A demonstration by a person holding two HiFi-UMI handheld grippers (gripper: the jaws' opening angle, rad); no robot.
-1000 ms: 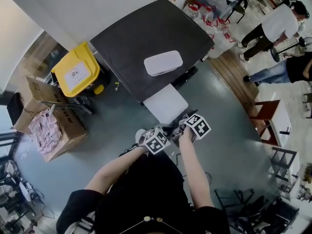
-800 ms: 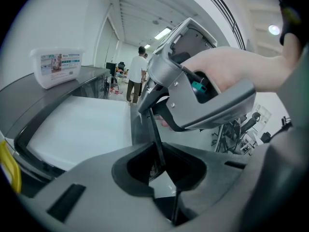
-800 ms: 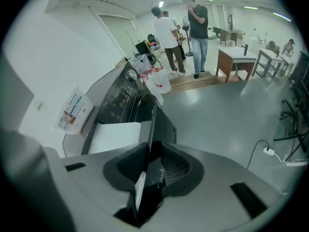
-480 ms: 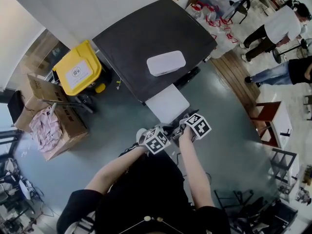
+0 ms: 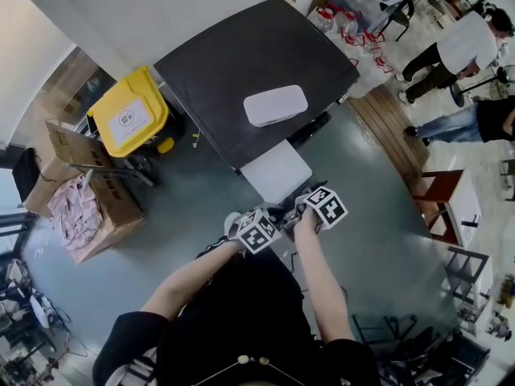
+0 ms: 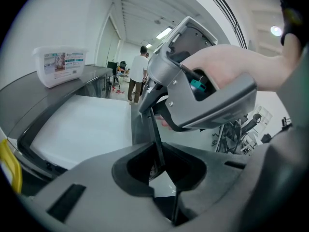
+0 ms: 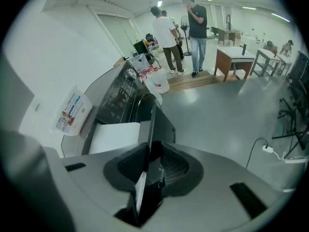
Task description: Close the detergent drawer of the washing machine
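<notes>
At drawer point(image 5: 276, 171) edge, L gripper point(image 6: 161, 170), R gripper point(image 7: 149, 170), jaws narrowly pinching it

No word or number can be read anywhere. The white tub point(image 6: 60, 66) on the washing machine point(image 5: 241, 63) carries a printed label point(image 6: 62, 62) with a small picture and blue-green lines of print, and the yellow bin point(image 5: 126, 119) has a white sticker point(image 5: 123, 121) with a dark mark, all too small to make out. The left cube point(image 5: 258, 232) and the right cube point(image 5: 327, 207) show black-and-white square marker patterns without letters, and the symbols on the machine's control panel point(image 7: 113, 98) are too fine to read.
</notes>
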